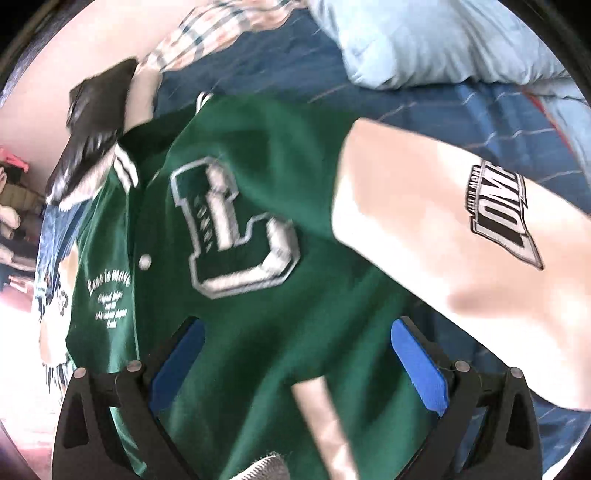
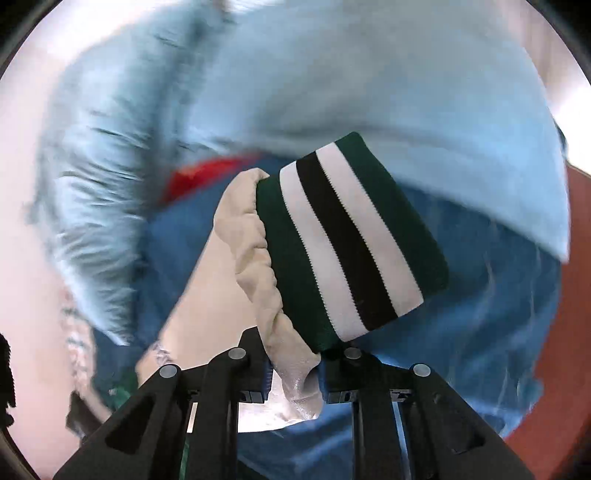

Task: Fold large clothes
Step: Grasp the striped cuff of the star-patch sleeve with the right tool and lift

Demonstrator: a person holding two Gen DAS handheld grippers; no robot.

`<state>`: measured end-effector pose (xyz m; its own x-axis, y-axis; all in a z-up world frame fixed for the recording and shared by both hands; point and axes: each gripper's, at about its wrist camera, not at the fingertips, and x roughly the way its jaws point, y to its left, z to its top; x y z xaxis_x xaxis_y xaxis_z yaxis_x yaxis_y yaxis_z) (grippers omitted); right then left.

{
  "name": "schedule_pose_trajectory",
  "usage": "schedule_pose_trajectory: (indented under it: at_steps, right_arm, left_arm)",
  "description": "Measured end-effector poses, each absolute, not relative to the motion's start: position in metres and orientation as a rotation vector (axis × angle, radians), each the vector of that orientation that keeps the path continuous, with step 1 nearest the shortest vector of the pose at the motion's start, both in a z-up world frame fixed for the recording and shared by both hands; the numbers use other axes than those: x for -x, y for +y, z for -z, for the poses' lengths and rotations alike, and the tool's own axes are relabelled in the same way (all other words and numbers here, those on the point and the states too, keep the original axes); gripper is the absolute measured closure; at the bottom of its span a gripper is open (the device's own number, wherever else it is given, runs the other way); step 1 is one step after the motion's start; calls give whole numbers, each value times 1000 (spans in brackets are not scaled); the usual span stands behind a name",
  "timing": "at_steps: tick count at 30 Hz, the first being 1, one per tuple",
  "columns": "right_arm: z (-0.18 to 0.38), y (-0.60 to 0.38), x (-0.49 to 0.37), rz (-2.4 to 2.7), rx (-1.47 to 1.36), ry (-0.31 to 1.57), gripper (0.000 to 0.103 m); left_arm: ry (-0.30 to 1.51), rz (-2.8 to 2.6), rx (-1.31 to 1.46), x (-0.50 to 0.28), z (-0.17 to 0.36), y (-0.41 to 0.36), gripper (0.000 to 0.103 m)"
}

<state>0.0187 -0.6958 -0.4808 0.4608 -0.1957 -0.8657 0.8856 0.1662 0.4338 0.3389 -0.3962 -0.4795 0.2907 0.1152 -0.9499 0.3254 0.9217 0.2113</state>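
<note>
holding the green jacket (image 1: 258,155) on the bed (image 1: 461,110)

we see our right gripper (image 2: 295,369) clamped on its cream sleeve (image 2: 255,240); left gripper (image 1: 295,369) fingers apart.

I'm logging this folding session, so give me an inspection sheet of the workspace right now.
Surface: blue bed cover, partly under the clothes.
Job's things: green varsity jacket laid front up; its cream sleeve lies across; striped cuff lifted.
Clutter: light blue pillow; plaid cloth; a dark item by the collar, too blurred to name.
Grippers: left hand-held gripper open above the jacket; right hand-held gripper shut on the cream sleeve near the cuff.
Cables: nothing seen.
Surroundings: pale wall; blurred piled items at the far edge.
</note>
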Motion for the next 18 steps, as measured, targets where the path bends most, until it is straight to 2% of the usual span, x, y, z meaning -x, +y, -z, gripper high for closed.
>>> schedule_pose_trajectory:
  at_steps: [2, 4, 6, 8, 11, 18]
  right_arm:
    - [460, -703, -27, 846, -1084, 718, 84]
    - [461, -719, -37, 828, -1014, 703, 82]
    - [498, -738, -54, 842, -966, 811, 68]
    - [553, -765, -48, 847, -1134, 945, 63]
    - [587, -776, -20, 819, -1409, 852, 56]
    - [627, -758, -31, 676, -1504, 728, 54]
  left_arm:
    - [1286, 161, -398, -343, 482, -406, 0]
    - [1301, 160, -398, -351, 492, -412, 0]
    - [1316, 163, -402, -353, 504, -417, 0]
    - [1324, 159, -418, -354, 513, -418, 0]
    - [1330, 156, -431, -354, 521, -415, 0]
    - [1386, 140, -381, -356, 553, -388, 0]
